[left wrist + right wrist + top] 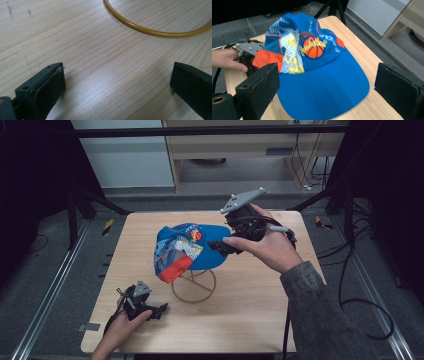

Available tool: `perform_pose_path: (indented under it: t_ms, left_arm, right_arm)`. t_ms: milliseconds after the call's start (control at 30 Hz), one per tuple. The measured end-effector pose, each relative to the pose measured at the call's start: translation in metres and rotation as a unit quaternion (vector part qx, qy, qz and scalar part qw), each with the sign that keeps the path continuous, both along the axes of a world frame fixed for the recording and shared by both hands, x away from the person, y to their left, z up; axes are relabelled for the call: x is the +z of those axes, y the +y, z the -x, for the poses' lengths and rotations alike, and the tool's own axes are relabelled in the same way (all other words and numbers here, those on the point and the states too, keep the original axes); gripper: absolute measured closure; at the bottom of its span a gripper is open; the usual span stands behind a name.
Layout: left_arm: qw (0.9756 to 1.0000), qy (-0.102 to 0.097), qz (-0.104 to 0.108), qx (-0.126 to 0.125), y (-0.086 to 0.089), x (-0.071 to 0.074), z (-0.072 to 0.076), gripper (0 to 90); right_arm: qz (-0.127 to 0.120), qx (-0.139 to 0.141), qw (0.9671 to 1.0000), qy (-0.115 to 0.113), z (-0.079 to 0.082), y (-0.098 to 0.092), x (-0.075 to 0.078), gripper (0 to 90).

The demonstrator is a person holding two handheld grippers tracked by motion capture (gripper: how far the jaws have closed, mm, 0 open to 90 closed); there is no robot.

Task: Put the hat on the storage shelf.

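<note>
Lab: framed test table (250, 320), loose floor cables (360, 305).

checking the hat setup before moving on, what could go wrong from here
The cap perches on a thin wire stand, and the right gripper, jaws open, sits close around its brim; a nudge could tip cap and stand. The left gripper rests open near the stand's base ring and might knock it.

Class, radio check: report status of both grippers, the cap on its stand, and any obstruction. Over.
Right gripper open at the cap's brim, not gripping. Left gripper open, low over the table. Cap sits on the wire stand. Nothing in the way.
</note>
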State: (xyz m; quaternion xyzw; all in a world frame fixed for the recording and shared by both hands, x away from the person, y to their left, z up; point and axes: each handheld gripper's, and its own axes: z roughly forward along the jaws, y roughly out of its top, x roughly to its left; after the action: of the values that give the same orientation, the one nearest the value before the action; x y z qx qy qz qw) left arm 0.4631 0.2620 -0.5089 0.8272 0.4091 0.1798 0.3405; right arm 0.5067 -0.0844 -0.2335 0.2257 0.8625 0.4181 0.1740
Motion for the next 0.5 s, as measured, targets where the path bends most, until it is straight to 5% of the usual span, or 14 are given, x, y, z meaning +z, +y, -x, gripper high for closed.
perform_pose_path:
  t_ms: [500]
  left_arm:
    - [1.0,-0.001,0.0,0.001,0.0,0.0,0.0,0.0]
  right_arm:
    - [-0.019,-0.047,0.9987,-0.002,0.015,-0.052,-0.023,8.7]
